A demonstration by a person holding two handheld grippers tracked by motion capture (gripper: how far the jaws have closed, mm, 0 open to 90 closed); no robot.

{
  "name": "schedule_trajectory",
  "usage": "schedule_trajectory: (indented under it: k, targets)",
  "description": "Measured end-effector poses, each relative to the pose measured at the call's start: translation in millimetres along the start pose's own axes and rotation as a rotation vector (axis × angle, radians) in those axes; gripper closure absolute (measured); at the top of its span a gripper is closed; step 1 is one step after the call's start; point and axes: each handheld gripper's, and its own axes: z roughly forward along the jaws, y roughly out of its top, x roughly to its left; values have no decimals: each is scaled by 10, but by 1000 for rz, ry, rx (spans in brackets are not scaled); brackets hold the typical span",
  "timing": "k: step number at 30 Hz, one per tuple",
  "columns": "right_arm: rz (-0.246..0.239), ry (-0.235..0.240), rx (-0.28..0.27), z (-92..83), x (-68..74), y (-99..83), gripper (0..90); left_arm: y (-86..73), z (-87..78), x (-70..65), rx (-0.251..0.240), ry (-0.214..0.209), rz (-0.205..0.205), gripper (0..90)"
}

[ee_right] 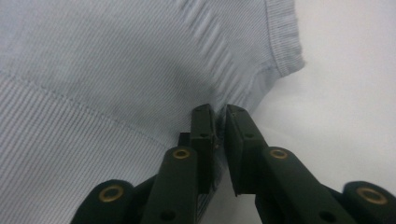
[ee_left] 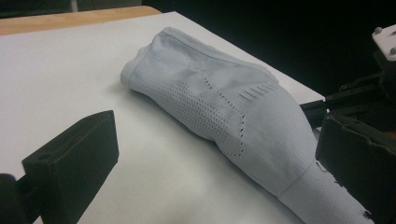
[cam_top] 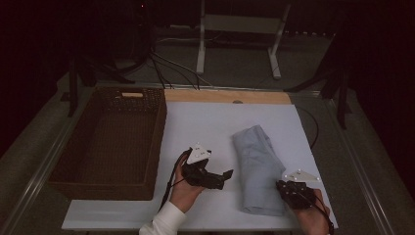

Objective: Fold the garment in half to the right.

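A folded pale blue-grey knit garment (cam_top: 257, 166) lies lengthwise on the right half of the white tabletop (cam_top: 200, 122). My left gripper (cam_top: 222, 180) sits just left of the garment, held low over the table and pointing at its side. In the left gripper view the garment (ee_left: 219, 107) lies ahead between the wide-open jaws, which touch nothing. My right gripper (cam_top: 284, 188) is at the garment's near right edge. In the right gripper view its jaws (ee_right: 220, 121) stand almost together with a fold of the ribbed cloth (ee_right: 116, 70) pinched between them.
A dark wicker basket (cam_top: 107, 142) stands against the table's left side. A wooden strip (cam_top: 225, 96) runs along the far edge. Cables and a white metal stand (cam_top: 240, 29) are on the floor beyond. The right gripper's body (ee_left: 359, 93) appears in the left gripper view.
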Motion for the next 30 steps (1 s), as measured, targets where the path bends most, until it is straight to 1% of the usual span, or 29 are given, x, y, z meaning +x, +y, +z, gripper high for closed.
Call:
schedule_trajectory:
  k: [1, 5, 6, 9, 11, 14, 18, 21, 30]
  targets:
    - [0, 0, 3, 5, 1, -4, 802, -1, 2, -2, 1, 1, 0, 16]
    - [8, -11, 11, 18, 4, -29, 752, -1, 26, -23, 6, -16, -17, 24]
    - [11, -12, 13, 18, 5, -36, 743, 0, 35, -32, 8, -22, -17, 33]
    - [13, -14, 18, 24, 4, -55, 713, -2, 76, -68, 29, -17, -7, 58]
    - [18, -15, 18, 24, -2, -58, 703, -8, 112, -86, 46, -15, -1, 62]
    - [26, -9, 22, 34, -11, -61, 702, -20, 167, -103, 58, -27, -6, 57]
    - [33, -2, 28, 52, -19, -63, 679, -25, 254, -135, 75, -18, -6, 58]
    - [50, 2, 28, 55, -38, -67, 651, -31, 324, -174, 83, -15, -13, 74]
    - [71, 3, 27, 60, -62, -70, 582, -55, 491, -264, 95, -35, -21, 123]
